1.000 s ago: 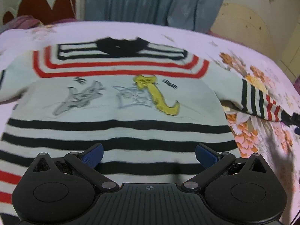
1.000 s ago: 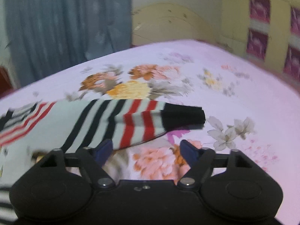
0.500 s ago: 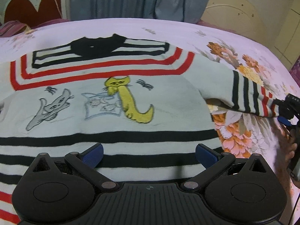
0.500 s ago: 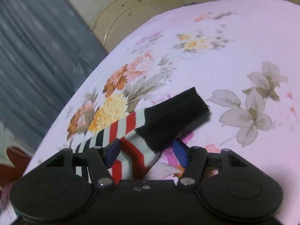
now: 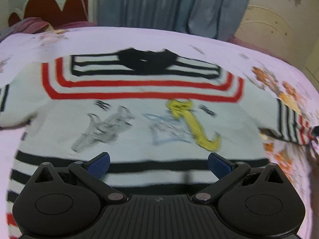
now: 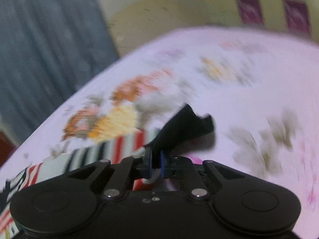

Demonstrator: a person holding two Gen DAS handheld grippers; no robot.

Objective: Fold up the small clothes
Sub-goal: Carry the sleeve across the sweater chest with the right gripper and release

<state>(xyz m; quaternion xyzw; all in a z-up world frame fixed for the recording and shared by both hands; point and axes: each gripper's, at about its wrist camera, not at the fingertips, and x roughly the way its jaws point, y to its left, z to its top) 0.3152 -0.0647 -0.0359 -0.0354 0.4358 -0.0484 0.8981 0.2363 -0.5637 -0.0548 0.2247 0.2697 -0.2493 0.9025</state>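
- The sweater lies flat on the bed, collar far, hem near me.
- My left gripper hangs over its near part.
- Its sleeve stretches right; my right gripper pinches the cuff.
- A curtain hangs behind the bed.

Striped sweater with cat prints lies flat, front up, on bed; black sleeve cuff lifted.

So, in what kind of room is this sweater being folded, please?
Most likely a bedroom. The sweater lies on a bed with a pink floral sheet, a scalloped red headboard stands behind it, and grey-blue curtains hang along the wall.
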